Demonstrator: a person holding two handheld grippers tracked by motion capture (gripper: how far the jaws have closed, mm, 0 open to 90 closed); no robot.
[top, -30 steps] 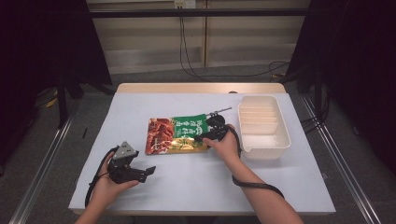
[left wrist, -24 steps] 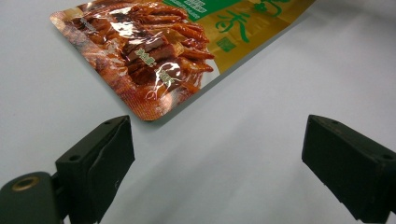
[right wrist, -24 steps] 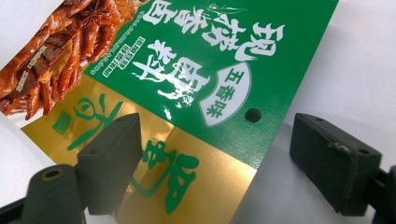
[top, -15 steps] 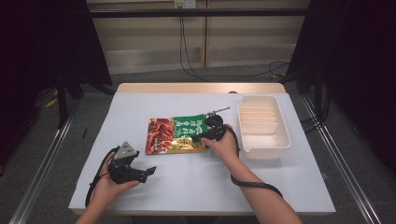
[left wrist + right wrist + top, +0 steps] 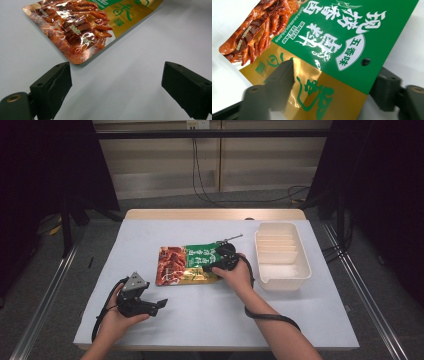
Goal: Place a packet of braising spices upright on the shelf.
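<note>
A snack packet (image 5: 186, 265), green and gold with a red food picture, lies flat in the middle of the table (image 5: 200, 320). My right gripper (image 5: 218, 264) is at its right end. In the right gripper view the packet (image 5: 332, 45) runs between the jaws, one jaw over the gold part and the other behind the green edge. My right gripper (image 5: 335, 82) has just been closing, and its pads are not seen pressing. My left gripper (image 5: 156, 305) rests near the front left, open and empty. In its view (image 5: 115, 87) the packet's corner (image 5: 80, 25) lies ahead of the jaws.
A white divided tray (image 5: 305, 265) stands at the right of the table, close to my right hand. A cable loops from the right gripper (image 5: 270, 316) across the front of the table. The table's front edge is just below my left hand.
The right gripper has edged slightly leftward onto the packet's right end. The left hand and the packet have not moved.
</note>
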